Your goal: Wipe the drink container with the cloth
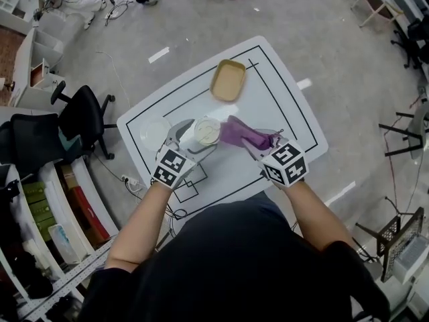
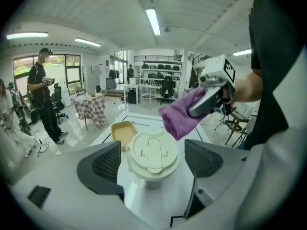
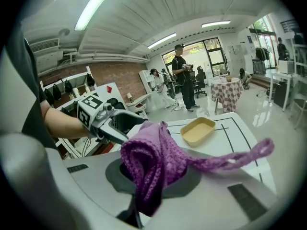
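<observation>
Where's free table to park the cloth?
Bare tabletop right of the yellow tray, out to the right edge; also the near-edge strip. Crowded mid-table: pale round disc at left, lidded cup, purple cloth.

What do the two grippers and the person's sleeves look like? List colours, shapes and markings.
Both the left gripper and right gripper have pale grey bodies with dark grey textured pads. Each carries a white cube bearing black square markers. The person wears a black short-sleeved top.
</observation>
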Demonstrator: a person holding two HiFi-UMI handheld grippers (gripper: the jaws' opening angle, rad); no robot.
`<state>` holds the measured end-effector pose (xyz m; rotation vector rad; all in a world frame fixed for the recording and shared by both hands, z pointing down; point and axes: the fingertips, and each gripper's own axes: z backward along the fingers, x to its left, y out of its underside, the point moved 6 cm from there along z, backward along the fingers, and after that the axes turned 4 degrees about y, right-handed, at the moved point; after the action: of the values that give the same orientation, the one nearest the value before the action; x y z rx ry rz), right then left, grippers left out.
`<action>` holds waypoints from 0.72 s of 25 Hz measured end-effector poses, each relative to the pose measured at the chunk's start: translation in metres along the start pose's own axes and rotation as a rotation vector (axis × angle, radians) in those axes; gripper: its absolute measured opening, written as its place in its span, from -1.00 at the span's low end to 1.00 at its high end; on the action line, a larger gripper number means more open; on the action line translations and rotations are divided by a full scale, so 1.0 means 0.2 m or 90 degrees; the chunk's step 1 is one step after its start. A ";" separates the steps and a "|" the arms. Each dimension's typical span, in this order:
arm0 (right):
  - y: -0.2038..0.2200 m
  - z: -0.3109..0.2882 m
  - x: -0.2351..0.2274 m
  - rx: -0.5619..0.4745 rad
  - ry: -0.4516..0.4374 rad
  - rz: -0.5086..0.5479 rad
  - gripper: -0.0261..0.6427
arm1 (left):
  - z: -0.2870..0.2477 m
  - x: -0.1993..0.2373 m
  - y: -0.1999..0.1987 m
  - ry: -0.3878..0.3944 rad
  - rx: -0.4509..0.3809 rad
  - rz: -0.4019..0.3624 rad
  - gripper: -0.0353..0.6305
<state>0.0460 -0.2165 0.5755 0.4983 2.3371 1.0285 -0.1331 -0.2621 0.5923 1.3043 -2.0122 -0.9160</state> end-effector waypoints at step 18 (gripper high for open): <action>0.29 -0.27 0.53 0.033 -0.100 0.197 -0.71 | -0.09 -0.02 -0.12 0.069 0.033 -0.009 -0.69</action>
<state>-0.0634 -0.1537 0.6165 0.9484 2.1950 1.0240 -0.1053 -0.2697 0.5848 1.3677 -1.9583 -0.7868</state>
